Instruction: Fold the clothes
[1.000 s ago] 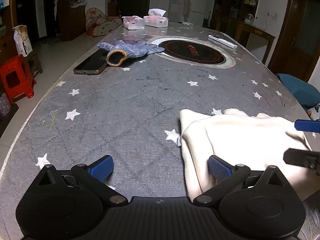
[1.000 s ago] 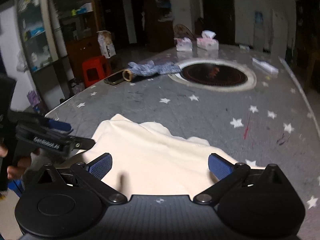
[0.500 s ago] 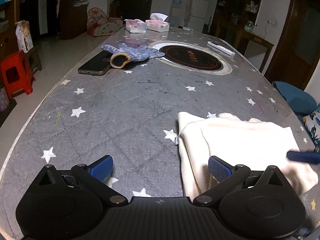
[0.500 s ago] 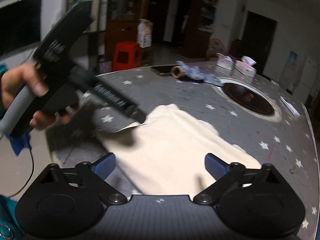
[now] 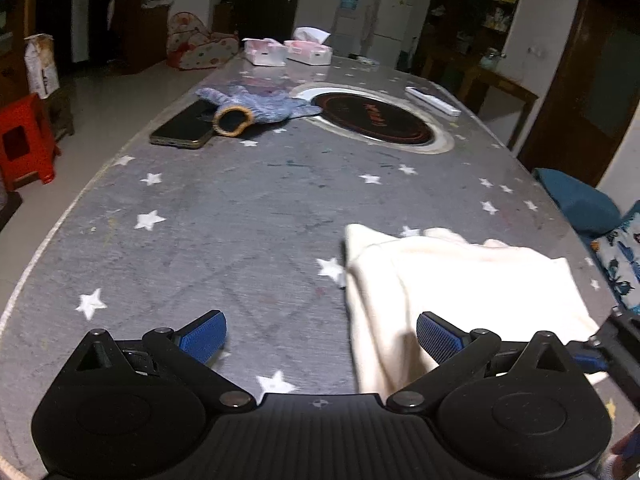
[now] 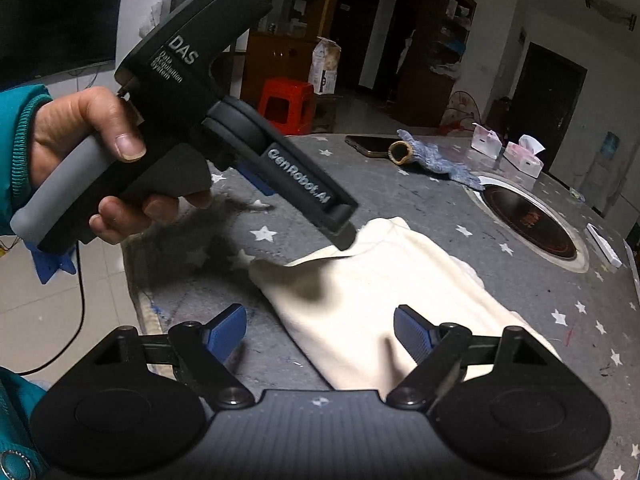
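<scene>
just cream garment (image 6: 384,300) on starry table (image 5: 240,208)

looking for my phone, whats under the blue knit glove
The glove lies partly on a dark phone, its tan cuff at the phone's far end. Most of the phone shows. The rest of the glove rests on the star-print table; anything else beneath it is covered.

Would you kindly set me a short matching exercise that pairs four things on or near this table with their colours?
Things:
1. garment
2. stool
3. knitted glove
4. phone

Colours:
A. red
B. black screen
C. cream
D. blue-grey with a tan cuff

Pairs: 1-C, 2-A, 3-D, 4-B
</scene>
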`<state>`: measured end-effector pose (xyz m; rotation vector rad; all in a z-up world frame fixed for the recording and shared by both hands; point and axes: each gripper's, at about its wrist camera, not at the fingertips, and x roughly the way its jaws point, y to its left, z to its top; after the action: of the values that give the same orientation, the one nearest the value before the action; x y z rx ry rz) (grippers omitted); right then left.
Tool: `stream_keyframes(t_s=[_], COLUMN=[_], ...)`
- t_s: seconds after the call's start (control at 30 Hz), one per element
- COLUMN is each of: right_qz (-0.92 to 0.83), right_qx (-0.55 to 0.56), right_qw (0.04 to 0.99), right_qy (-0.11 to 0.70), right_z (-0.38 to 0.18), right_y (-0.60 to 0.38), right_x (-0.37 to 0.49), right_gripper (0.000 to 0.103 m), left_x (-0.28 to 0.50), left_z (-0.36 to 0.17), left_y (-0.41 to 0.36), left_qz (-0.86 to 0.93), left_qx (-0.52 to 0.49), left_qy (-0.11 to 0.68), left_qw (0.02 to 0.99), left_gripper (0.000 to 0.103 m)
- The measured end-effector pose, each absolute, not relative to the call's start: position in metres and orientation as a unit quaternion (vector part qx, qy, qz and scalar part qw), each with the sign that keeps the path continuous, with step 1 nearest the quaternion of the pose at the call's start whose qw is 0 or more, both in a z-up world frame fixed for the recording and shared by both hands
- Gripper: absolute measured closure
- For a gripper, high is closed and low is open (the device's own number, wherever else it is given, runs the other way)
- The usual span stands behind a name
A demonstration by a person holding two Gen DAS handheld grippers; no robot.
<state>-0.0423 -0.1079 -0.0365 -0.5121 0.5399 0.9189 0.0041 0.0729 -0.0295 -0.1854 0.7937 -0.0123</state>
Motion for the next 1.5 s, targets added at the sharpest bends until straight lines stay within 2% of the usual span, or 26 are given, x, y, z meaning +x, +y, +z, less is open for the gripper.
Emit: stream_keyframes(t_s=[0.33,0.47,0.63,0.73,0.87,1.1,1.13,1.23,1.5], right_qz=[0.425,0.427,0.44,0.444,0.448,0.442,0.444,0.449,0.461], right_qx=[-0.229,-0.234,-0.256,-0.274,-0.289,-0.303,-0.295,-0.265,-0.152], right_qw=[0.835,0.832,0.822,0.816,0.811,0.809,0.81,0.816,0.828], right_qy=[0.265,0.265,0.256,0.248,0.241,0.241,0.243,0.251,0.282], right_z=[-0.038,-0.039,-0.04,-0.042,-0.047,-0.054,-0.052,-0.045,-0.02], right_y=[-0.113,-0.109,-0.098,-0.087,-0.074,-0.066,-0.068,-0.074,-0.105], right_x=[-0.041,-0.041,-0.044,-0.046,-0.045,-0.038,-0.037,-0.031,-0.007], right_gripper=[0.033,0.037,0.047,0.049,0.055,0.074,0.079,0.084,0.087], left_x=[0.013,0.008,0.006,0.005,0.004,0.003,0.004,0.006,0.019], left_z=[-0.047,-0.041,-0.032,-0.032,-0.037,-0.041,-0.041,-0.041,-0.048], left_y=[0.074,0.084,0.096,0.101,0.115,0.125,0.125,0.124,0.115], left_qz=[0.02,0.013,-0.005,-0.01,-0.032,-0.052,-0.053,-0.052,-0.082], left_qx=[-0.059,-0.089,-0.136,-0.16,-0.237,-0.319,-0.324,-0.336,-0.396], left_qy=[0.41,0.404,0.402,0.402,0.406,0.397,0.397,0.396,0.408], left_qw=[0.91,0.91,0.906,0.901,0.882,0.859,0.857,0.853,0.819], left_gripper=[0.001,0.0,0.0,0.0,0.0,0.0,0.0,0.0,0.0])
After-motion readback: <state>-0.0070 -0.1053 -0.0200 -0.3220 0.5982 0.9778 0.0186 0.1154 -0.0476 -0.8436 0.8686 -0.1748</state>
